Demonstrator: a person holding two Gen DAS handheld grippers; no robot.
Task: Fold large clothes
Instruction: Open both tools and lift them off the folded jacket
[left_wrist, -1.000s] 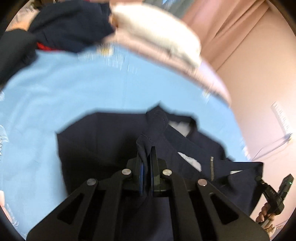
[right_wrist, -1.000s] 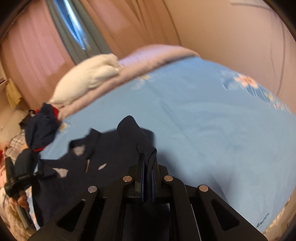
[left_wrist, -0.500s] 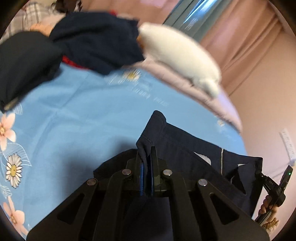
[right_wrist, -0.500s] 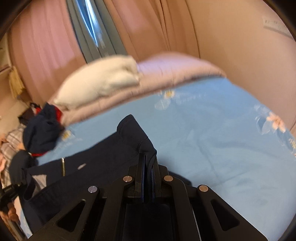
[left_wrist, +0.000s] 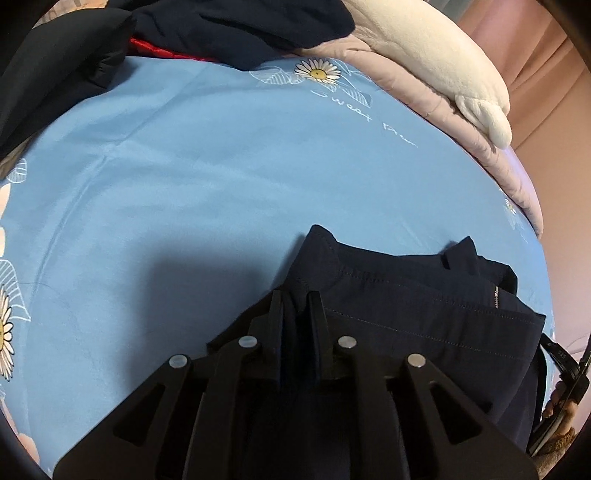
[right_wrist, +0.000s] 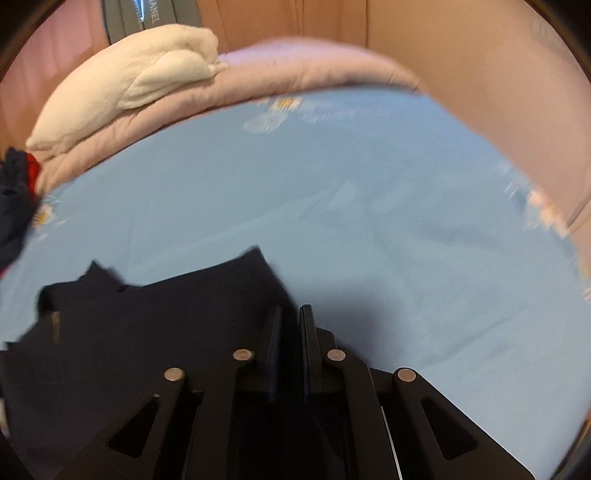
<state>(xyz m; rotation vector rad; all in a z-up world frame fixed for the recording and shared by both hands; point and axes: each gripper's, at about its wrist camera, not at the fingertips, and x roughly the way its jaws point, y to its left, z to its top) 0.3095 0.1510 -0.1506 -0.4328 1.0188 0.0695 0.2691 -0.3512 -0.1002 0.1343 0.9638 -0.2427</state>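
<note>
Here, navy trousers (left_wrist: 424, 302) lie on the blue bedsheet (left_wrist: 221, 184).
The left gripper (left_wrist: 295, 299) pinches the waistband loosely; the right gripper (right_wrist: 291, 314) sits released, beside the cloth.

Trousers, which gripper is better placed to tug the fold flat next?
Left, probably: trousers cloth sits between the left gripper's fingers. The right gripper's view is blurred, the cloth mostly beside it.

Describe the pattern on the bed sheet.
Light blue sheet printed with white daisies and cursive lettering; clearest in the left wrist view.
</note>
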